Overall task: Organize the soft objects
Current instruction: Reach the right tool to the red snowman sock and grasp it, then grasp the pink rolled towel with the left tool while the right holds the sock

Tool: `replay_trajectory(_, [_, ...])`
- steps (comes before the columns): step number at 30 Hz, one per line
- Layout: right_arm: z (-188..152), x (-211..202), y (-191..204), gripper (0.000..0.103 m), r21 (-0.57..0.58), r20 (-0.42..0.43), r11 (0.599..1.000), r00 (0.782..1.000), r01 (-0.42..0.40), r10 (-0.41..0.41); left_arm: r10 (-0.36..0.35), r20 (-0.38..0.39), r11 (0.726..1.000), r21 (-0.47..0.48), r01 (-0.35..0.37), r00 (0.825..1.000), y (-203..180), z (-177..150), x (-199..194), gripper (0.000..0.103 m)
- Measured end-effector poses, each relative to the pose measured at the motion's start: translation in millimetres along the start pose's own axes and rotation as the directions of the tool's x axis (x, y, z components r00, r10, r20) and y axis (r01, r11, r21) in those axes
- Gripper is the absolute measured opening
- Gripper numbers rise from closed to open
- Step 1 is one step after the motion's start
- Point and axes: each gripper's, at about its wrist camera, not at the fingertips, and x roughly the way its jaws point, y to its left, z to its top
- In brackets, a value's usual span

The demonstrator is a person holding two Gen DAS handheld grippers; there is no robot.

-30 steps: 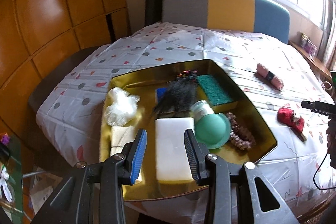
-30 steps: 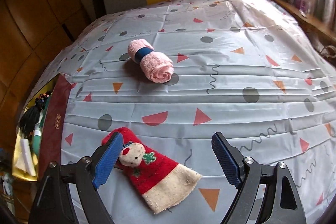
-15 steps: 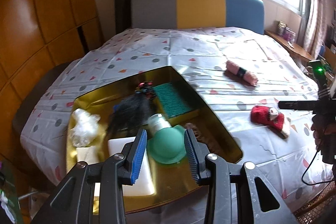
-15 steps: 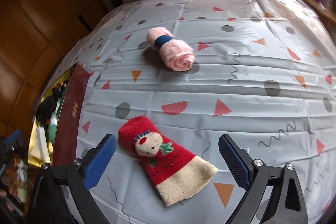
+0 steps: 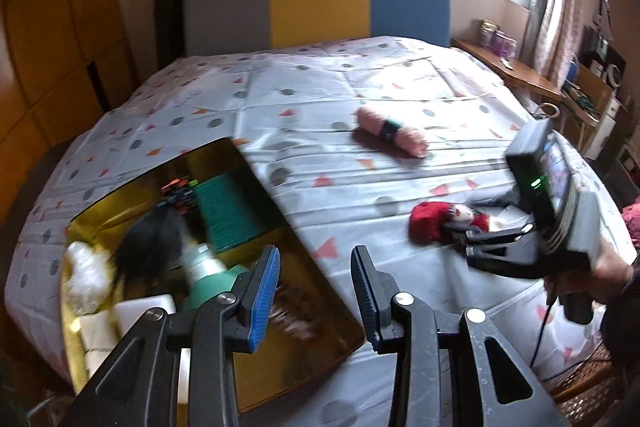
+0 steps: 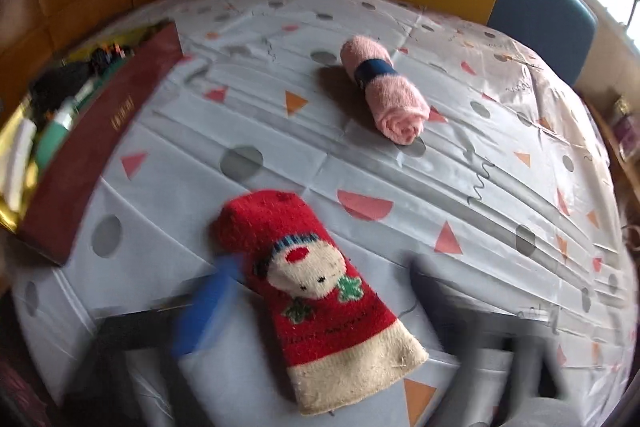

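Jaws of both grippers stand apart, empty. We find right gripper (image 6: 320, 303) astride red sock (image 6: 316, 287) on tablecloth (image 6: 500, 187), sock's long axis running along fingers; left gripper (image 5: 314, 291) well apart, over tray (image 5: 312, 347).

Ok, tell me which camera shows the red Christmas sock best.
The right wrist view. There the red Christmas sock lies whole and close on the tablecloth, face pattern and cream cuff visible, between the open right gripper fingers. The left wrist view shows it small, blurred and partly hidden behind the right gripper.
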Motion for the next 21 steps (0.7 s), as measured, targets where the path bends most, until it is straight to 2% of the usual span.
replay_trajectory(2, [1, -3, -7, 0.017, 0.034, -0.004, 0.999, 1.0, -0.019, 0.02, -0.029, -0.012, 1.0, 0.001, 0.029, 0.999, -9, 8, 7, 0.037])
replay_trajectory(3, [1, -7, -10, 0.015, 0.045, 0.001, 0.999, 1.0, -0.006, 0.006, -0.044, -0.021, 0.999, -0.004, 0.044, 0.999, -13, 12, 12, 0.037])
replay_trajectory(8, [-1, -26, -50, 0.015, 0.241, 0.017, 0.966, 0.995, 0.091, -0.098, -0.114, -0.089, 0.993, -0.045, 0.111, 0.989, -29, 34, 46, 0.037])
replay_trajectory(10, [-6, -27, -66, 0.015, 0.318, -0.018, 0.937, 0.99, 0.141, -0.143, -0.124, -0.116, 0.991, -0.062, 0.117, 0.985, -34, 43, 61, 0.037])
replay_trajectory(13, [-15, -23, -87, 0.015, 0.399, -0.08, 0.899, 0.984, 0.179, -0.16, -0.161, -0.156, 0.984, -0.105, 0.146, 0.975, -41, 57, 87, 0.039])
replay_trajectory(17, [-17, -14, -92, 0.016, 0.418, -0.128, 0.89, 0.982, 0.181, -0.14, -0.209, -0.199, 0.968, -0.178, 0.174, 0.957, -47, 76, 126, 0.046])
replay_trajectory(18, [-17, -12, -92, 0.017, 0.415, -0.137, 0.891, 0.981, 0.181, -0.135, -0.207, -0.207, 0.967, -0.192, 0.168, 0.956, -48, 80, 134, 0.05])
replay_trajectory(21, [-16, -11, -90, 0.022, 0.404, -0.138, 0.897, 0.981, 0.18, -0.135, -0.193, -0.206, 0.966, -0.212, 0.148, 0.959, -52, 95, 157, 0.05])
